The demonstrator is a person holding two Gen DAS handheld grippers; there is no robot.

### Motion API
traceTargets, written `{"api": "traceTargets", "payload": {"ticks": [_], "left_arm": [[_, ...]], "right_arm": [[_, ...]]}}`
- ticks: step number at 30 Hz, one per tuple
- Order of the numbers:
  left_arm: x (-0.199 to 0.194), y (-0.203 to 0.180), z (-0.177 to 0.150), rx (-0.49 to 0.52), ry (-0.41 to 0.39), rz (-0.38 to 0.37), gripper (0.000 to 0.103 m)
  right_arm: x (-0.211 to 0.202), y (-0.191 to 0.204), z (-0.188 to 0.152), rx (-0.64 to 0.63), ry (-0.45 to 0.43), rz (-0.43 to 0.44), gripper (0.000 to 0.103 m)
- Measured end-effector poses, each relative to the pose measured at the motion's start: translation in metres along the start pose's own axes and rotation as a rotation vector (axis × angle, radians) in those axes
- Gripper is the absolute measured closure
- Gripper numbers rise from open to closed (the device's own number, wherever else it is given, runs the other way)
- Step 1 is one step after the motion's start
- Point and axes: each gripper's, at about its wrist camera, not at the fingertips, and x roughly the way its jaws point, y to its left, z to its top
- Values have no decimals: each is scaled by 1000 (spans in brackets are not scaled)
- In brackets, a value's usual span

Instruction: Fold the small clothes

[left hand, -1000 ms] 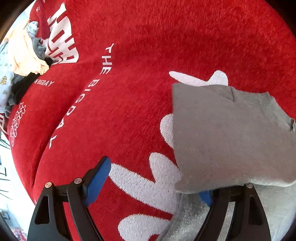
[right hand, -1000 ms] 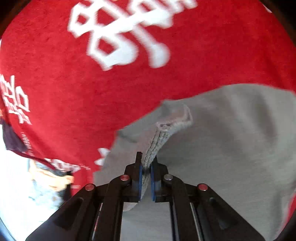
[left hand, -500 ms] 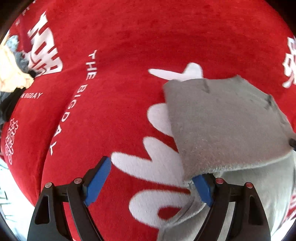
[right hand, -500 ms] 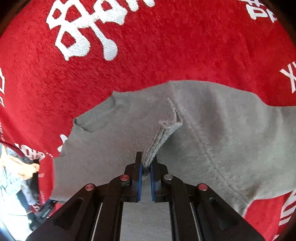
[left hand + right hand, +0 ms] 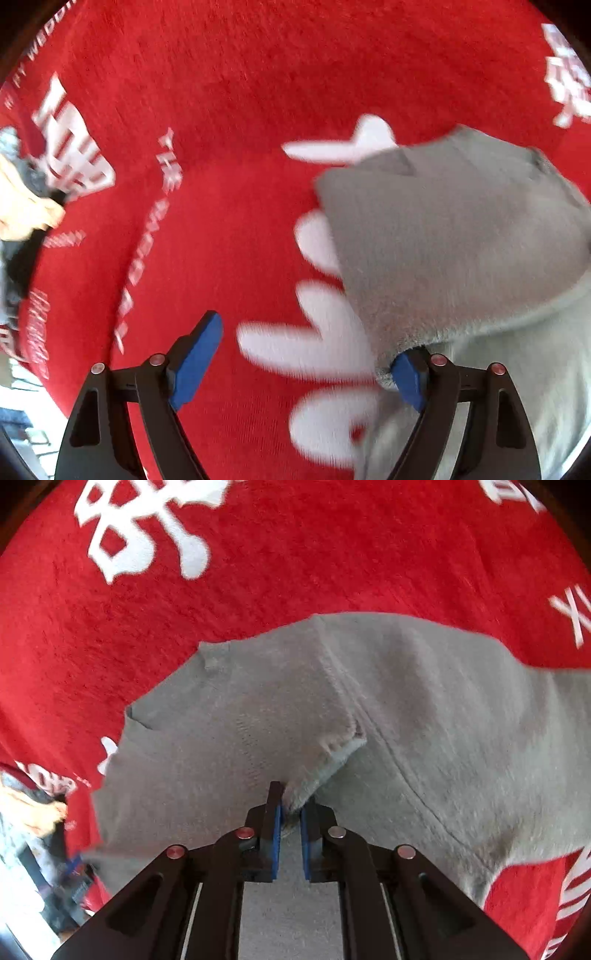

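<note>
A small grey knit garment (image 5: 443, 240) lies partly folded on a red blanket (image 5: 258, 92) with white lettering. My left gripper (image 5: 306, 339) stands wide open at the garment's left edge. Its right finger (image 5: 406, 376) is tucked under the folded grey edge, and nothing is between the pads. In the right wrist view the grey garment (image 5: 406, 701) spreads across the red blanket (image 5: 295, 572). My right gripper (image 5: 291, 805) points down at a ribbed hem fold. Its jaws are opening, with a narrow gap, and the hem's end still sits loosely between them.
A heap of other small clothes (image 5: 22, 206), cream, grey and dark, lies at the blanket's left edge, and the same clothes heap (image 5: 33, 812) shows in the right wrist view. Beyond the blanket's lower left edge is bright floor.
The right jaws, tight on the hem before, have parted a little, and the hem fold has sunk flatter onto the garment. The left gripper has rolled and shifted, staying wide open.
</note>
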Motion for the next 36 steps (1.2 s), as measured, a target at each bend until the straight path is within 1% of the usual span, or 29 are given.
{"api": "traceTargets", "payload": {"ticks": [1,2,3,5,8,9,11,12,13,15,17,18,19,20,21,23,24,25,26,28,31,33,34,35,36], "left_arm": [[-5,2,-9,9,24,-40,18],[-9,1,-15,20,39,-60,18],[-13,0,-20,33,54,-78,18],[-21,0,-24,36,67,-116,18],[-28,9,-17,-15,72,-205,18],[-28,10,-15,-14,74,-212,18],[-25,9,-10,16,86,-185,18],[-28,4,-13,27,85,-183,18],[-31,0,-20,41,93,-191,18],[-35,-4,-33,79,121,-205,18],[-39,-9,-50,114,167,-229,18],[-42,-7,-57,112,187,-246,18],[-46,-2,-61,89,205,-264,18],[-48,4,-62,60,212,-273,18],[-50,15,-59,-2,212,-287,18],[-48,31,-46,-89,186,-298,18],[-41,42,-31,-164,157,-320,18],[-32,48,-17,-222,141,-361,18],[-23,52,-6,-255,135,-400,18],[8,54,20,-325,128,-491,18],[48,43,41,-327,168,-557,18],[58,35,45,-318,194,-559,18],[57,33,46,-309,177,-562,18],[55,32,46,-303,177,-574,22],[56,31,49,-301,182,-582,39]], "right_arm": [[-3,-1,-1,-10,0,-13,82],[-6,-3,-3,-21,7,-26,74],[-8,-6,-3,-23,14,-31,72],[-14,-10,-3,-10,26,-47,72],[-21,-18,-3,10,31,-62,70],[-24,-19,-4,8,29,-84,70],[-29,-18,-5,1,9,-121,70],[-36,-18,-5,7,-13,-149,70],[-41,-18,-6,15,-31,-159,70],[-52,-8,-7,24,-72,-155,70],[-58,6,-8,-21,-86,-114,70],[-59,18,-10,-77,-74,-72,70],[-55,29,-12,-127,-47,-44,70],[-47,44,-17,-194,0,-22,70],[-40,52,-20,-234,28,-16,70],[-16,64,-30,-287,119,-4,70],[-4,64,-35,-282,155,-16,70],[5,61,-39,-270,172,-28,70],[3,60,-42,-271,136,-28,70],[0,62,-44,-283,127,-38,70],[-3,60,-43,-286,139,-40,70],[-6,59,-40,-301,146,-40,70],[-2,63,-39,-306,146,-40,70],[-1,63,-40,-308,144,-39,70],[-1,63,-42,-307,139,-37,70]]}}
